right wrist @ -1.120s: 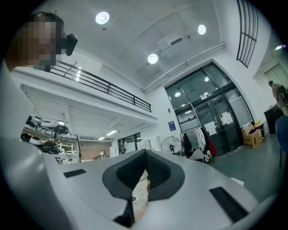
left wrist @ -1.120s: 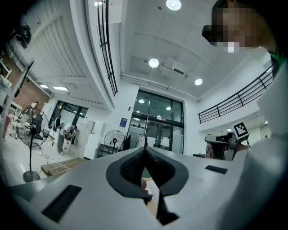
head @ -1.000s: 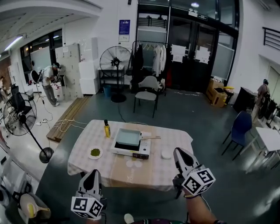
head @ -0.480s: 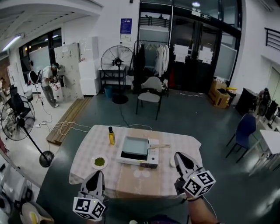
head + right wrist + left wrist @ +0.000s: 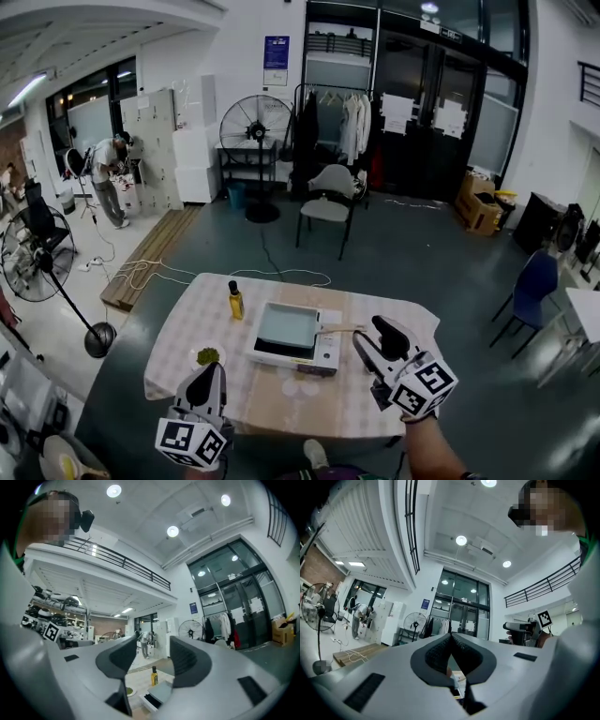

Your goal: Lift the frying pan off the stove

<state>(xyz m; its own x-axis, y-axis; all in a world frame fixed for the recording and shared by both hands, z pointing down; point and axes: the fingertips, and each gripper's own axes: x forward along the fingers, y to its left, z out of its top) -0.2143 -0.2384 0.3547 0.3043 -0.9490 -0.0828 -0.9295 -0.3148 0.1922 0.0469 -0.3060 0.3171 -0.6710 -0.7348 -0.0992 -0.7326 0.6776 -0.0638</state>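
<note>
My left tool (image 5: 208,377) is closed and empty. My right tool (image 5: 369,339) is opening on nothing. The square pale-blue frying pan (image 5: 286,325) sits on the white stove (image 5: 323,354), mid checked surface (image 5: 187,314), beyond both.

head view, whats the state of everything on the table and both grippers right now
frying pan: on the stove, not lifted, handle pointing toward the right gripper
stove: on the table, pan on top
oil bottle: upright
small plate: flat on the table, something green on it
left gripper: fingers together, empty
right gripper: fingers opening, nothing between them, not yet at the handle
</note>
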